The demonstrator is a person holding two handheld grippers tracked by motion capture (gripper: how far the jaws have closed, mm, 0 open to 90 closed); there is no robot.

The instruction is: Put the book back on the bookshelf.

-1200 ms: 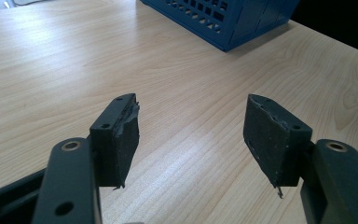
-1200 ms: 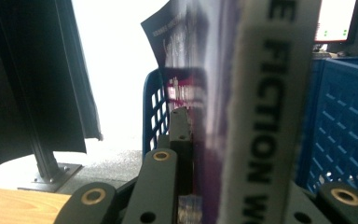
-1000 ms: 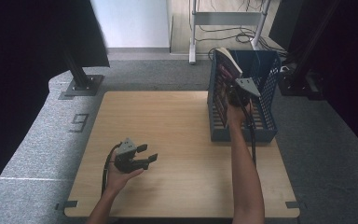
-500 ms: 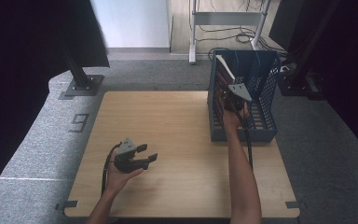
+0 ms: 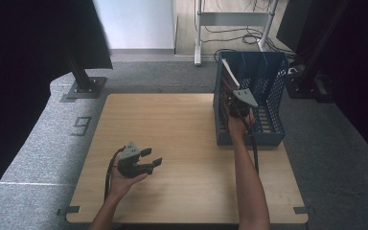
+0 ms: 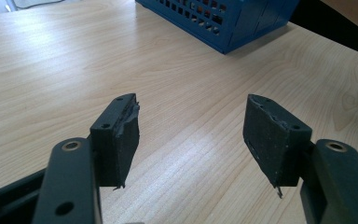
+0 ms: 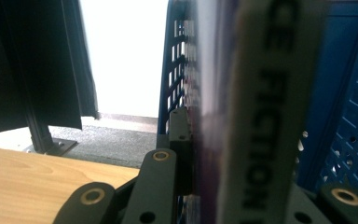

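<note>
A blue slotted file rack point(image 5: 273, 130) stands at the right of the wooden table point(image 5: 172, 120). A book point(image 5: 227, 74) stands nearly upright in its left slot, its spine point(image 7: 261, 116) lettered in black. My right gripper point(image 5: 235, 103) reaches into the rack and is shut on the book's lower part; in the right gripper view the right gripper point(image 7: 242, 154) has its jaws pressed to both sides of the book. My left gripper point(image 5: 152, 158) rests low over the near left of the table. In its own view the left gripper point(image 6: 191, 135) is open with bare wood between its jaws.
The rack's near corner point(image 6: 233, 18) shows far ahead of the left jaws. Grey carpet point(image 5: 52, 143) surrounds the table. A black stand base point(image 5: 82, 88) sits at the back left, and a white frame with cables point(image 5: 235, 28) stands behind the rack.
My right gripper has lowered the book from above the rack down into its left slot, and the book now stands straighter. The left gripper has stayed put.
</note>
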